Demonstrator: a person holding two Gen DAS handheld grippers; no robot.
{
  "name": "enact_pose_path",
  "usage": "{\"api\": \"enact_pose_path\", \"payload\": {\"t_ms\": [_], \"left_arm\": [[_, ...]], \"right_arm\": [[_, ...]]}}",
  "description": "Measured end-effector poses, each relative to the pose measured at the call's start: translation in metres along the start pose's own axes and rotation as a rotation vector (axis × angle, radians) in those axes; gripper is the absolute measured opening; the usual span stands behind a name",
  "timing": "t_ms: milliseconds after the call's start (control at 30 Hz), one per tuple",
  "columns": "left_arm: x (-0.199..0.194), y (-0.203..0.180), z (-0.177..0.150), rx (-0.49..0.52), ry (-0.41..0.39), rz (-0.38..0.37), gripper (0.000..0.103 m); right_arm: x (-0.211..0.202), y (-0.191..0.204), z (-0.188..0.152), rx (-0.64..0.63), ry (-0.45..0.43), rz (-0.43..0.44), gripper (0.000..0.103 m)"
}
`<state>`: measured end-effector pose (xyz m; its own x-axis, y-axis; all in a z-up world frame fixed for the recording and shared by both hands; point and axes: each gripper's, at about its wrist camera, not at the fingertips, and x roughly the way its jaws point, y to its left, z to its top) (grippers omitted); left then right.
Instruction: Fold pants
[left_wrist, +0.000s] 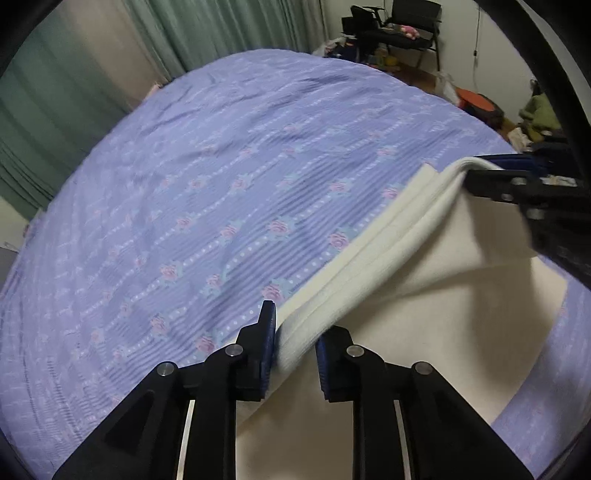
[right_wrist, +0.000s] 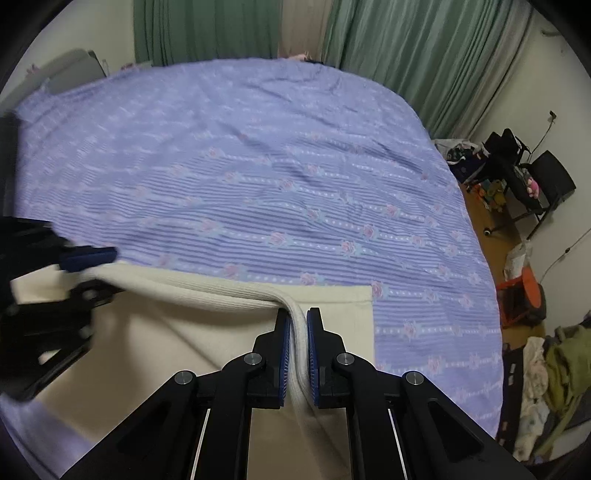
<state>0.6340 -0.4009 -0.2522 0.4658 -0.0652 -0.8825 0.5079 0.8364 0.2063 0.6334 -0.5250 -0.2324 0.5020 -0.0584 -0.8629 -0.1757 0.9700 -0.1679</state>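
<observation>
The cream-white pants (right_wrist: 229, 332) lie near the close edge of a bed covered with a lilac bedspread (right_wrist: 258, 166) printed with pink roses. Both pairs of tongs hold the same thick folded edge of the cloth, lifted off the bed so that it sags between them.

In the right wrist view the right tongs (right_wrist: 298, 328) are closed on the pants — the blue pads press a narrow ridge of the fabric from both sides, and the cloth runs down between the black fingers toward the camera. A flat layer of the pants lies under and beyond them, its square corner resting on the bedspread just to the right of the tongs.

In the left wrist view the left tongs (left_wrist: 295, 332) stand a little apart with a thick roll of the fabric between them. The left pad touches the cloth; whether the right pad presses it I cannot tell, though the roll fills the gap and hangs from there. From this point the folded edge climbs up and right to the right tongs (left_wrist: 495, 166), seen from the side.

Green curtains (right_wrist: 406, 48) hang behind the bed. A black chair (left_wrist: 413, 26) stands by the far wall, with clutter on the floor beside the bed.
</observation>
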Motion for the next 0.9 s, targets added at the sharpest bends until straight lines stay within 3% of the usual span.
{"api": "enact_pose_path", "payload": {"t_ms": [100,167,233,300,433,633,800,900], "left_arm": [[-0.006,-0.004,-0.003,0.006,-0.028,0.089,0.05],[-0.016,-0.004,-0.006,0.009,-0.076,0.139,0.068],[-0.026,-0.003,-0.008,0.004,-0.106,0.152,0.071],[-0.038,0.002,-0.008,-0.017,-0.13,0.135,0.071],[-0.076,0.008,-0.02,-0.101,-0.203,0.087,0.073],[-0.116,-0.009,-0.052,-0.202,-0.253,0.016,0.08],[-0.107,-0.042,-0.078,-0.253,-0.207,-0.036,0.08],[-0.084,-0.068,-0.093,-0.272,-0.123,-0.071,0.08]], "right_arm": [[0.02,0.006,0.009,-0.036,0.013,-0.043,0.01],[0.028,0.007,0.014,-0.048,0.017,-0.068,0.02],[0.027,0.002,0.016,-0.029,0.006,-0.123,0.059],[0.006,-0.01,0.014,0.036,-0.081,-0.17,0.072],[-0.041,-0.031,-0.007,0.124,-0.161,-0.136,0.072],[-0.088,-0.047,-0.074,0.181,-0.209,-0.135,0.072],[-0.083,-0.065,-0.135,0.303,-0.145,-0.095,0.072],[-0.063,-0.075,-0.165,0.379,-0.074,-0.034,0.067]]}}
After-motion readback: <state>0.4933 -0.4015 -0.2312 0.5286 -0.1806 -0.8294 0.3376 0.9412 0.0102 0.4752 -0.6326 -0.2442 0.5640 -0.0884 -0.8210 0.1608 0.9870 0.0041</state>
